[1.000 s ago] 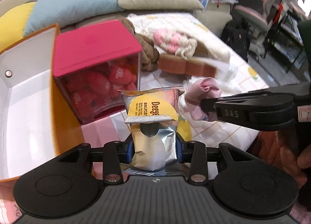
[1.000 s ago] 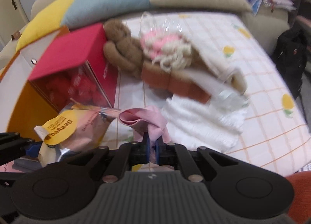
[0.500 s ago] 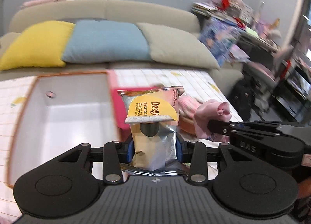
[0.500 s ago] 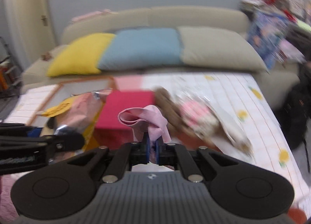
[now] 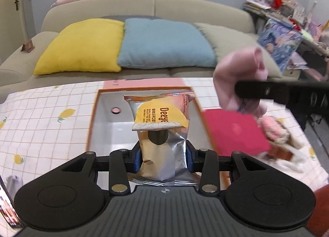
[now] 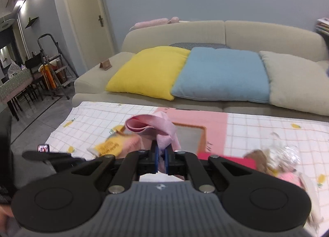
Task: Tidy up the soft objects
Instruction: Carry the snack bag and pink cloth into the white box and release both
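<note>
Progress: I have 2 items lifted and none yet stowed. The orange-rimmed box (image 5: 93, 117) shows a bare white floor apart from 1 small round fitting on its far wall, so the packing itself looks wholly undone.

Left gripper (image 5: 163, 154): clamped on the wipes packet (image 5: 162, 132), held upright above the box's near side. Crinkly silver foil below, glossy yellow-and-peach print above; a flat pouch that gives a little under the pads.

Right gripper (image 6: 161, 160): pinched nearly shut on the pink cloth (image 6: 156, 129), carried above the table, right of the box. Matte, thin, looped into a limp fold.

Left on the checked tablecloth (image 5: 41, 122): a red-lidded box (image 5: 234, 132), a fuzzy pink-and-cream knit item (image 5: 273, 131), and a brown plush (image 6: 258, 160), blurred.

I judge both carried items go into the box next.
</note>
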Motion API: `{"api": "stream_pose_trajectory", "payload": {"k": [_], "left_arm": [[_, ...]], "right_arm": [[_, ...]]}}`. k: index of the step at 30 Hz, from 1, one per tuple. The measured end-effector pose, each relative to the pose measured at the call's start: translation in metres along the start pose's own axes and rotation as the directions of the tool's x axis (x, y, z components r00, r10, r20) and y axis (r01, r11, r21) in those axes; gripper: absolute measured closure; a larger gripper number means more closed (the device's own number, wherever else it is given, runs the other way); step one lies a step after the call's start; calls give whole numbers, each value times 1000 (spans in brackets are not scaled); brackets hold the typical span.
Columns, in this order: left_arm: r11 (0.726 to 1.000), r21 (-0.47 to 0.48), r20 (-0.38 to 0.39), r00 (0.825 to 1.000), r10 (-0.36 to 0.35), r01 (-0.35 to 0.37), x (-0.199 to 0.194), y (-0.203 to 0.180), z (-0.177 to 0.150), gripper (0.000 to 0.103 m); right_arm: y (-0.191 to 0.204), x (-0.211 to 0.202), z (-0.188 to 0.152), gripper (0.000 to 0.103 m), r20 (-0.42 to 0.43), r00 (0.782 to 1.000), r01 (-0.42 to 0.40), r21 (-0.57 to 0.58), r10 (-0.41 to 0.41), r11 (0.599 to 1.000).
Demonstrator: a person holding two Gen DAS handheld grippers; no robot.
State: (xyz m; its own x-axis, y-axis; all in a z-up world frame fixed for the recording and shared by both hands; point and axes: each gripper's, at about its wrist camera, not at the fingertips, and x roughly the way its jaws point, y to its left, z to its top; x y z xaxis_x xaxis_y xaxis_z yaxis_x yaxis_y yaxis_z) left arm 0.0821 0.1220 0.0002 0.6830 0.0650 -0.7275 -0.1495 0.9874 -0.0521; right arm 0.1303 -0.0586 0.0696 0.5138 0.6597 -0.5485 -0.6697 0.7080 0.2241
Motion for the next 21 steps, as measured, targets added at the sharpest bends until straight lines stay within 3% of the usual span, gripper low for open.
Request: {"api": "stream_pose_trajectory", "payload": {"k": [5,11,18,21], "left_arm": [[999,33,-39,999,35,-33,31,11,13,58],[993,99,-110,991,76,-65,68,23,17,58],[988,146,-183,980,81,-55,102,24,13,57],[990,136,-197,978,70,-43,111,25,11,57]], "right_arm": [[-3,64,25,100,-145,989,18,23,-14,1000],[-8,136,25,100,-293,951,83,-78,-103,993],[-10,186,12,100,-379,914,68,-211,-146,975],[-17,205,11,99,-410,900,58,-216,-145,975]]}}
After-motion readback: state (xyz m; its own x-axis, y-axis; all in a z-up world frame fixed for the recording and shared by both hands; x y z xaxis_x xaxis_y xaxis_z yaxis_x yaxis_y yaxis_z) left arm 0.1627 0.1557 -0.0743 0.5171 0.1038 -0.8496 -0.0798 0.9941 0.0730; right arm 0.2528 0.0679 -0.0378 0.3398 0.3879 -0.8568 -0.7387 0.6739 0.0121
